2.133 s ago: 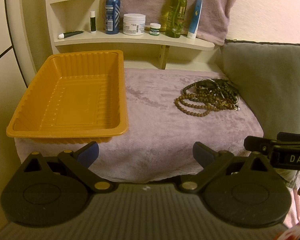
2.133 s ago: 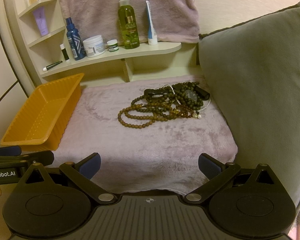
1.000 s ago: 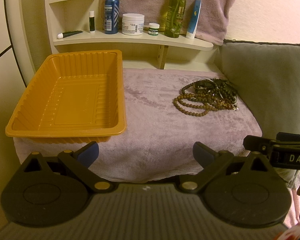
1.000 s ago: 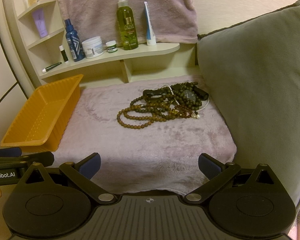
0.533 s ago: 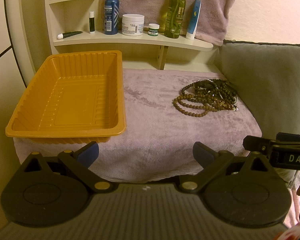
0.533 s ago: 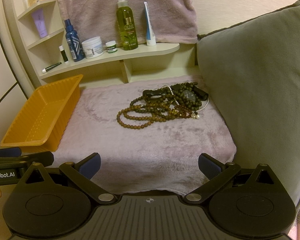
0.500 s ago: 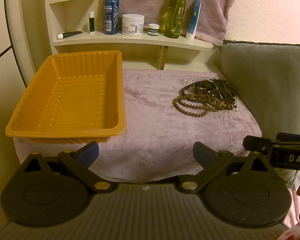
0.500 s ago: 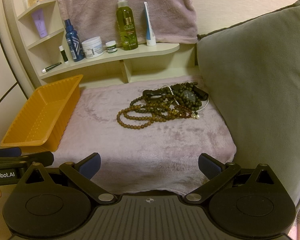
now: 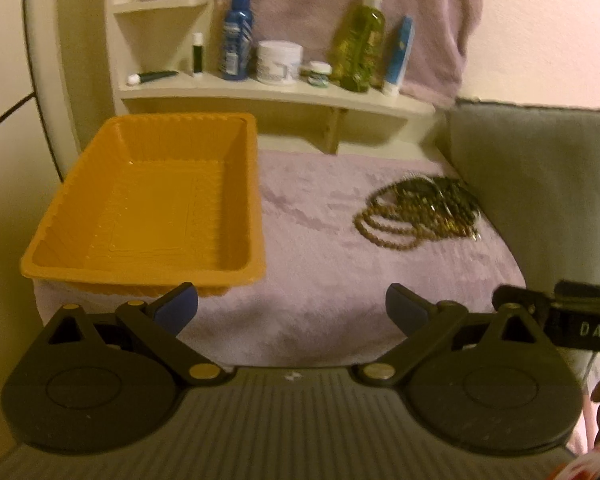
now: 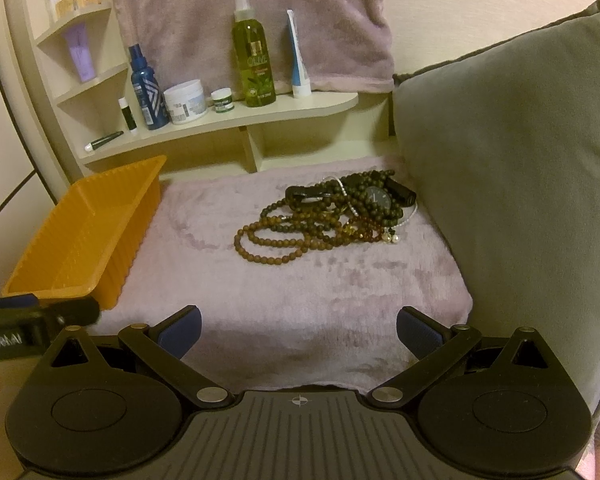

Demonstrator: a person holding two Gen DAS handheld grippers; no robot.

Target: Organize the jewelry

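Observation:
A tangled pile of jewelry [image 10: 332, 216], brown and dark bead strands with a black watch and pearls, lies on the mauve plush cloth [image 10: 300, 304] at the right, close to the grey cushion. The same pile of jewelry [image 9: 420, 212] shows in the left wrist view. An orange plastic tray [image 9: 152, 204] sits on the left of the cloth with nothing in it; the right wrist view shows the tray [image 10: 84, 232] from the side. My left gripper [image 9: 292, 308] is open at the cloth's front edge. My right gripper [image 10: 298, 332] is open too, well short of the pile.
A cream shelf [image 10: 228, 120] behind holds a blue bottle [image 10: 146, 88], a white jar [image 10: 186, 102], a green spray bottle [image 10: 254, 56] and a tube [image 10: 298, 56]. A grey cushion [image 10: 512, 176] walls the right side. A mauve towel [image 10: 252, 12] hangs behind the shelf.
Both grippers have shifted slightly forward and the views are a little blurred. The jewelry and tray have not moved, and both grippers stay open.

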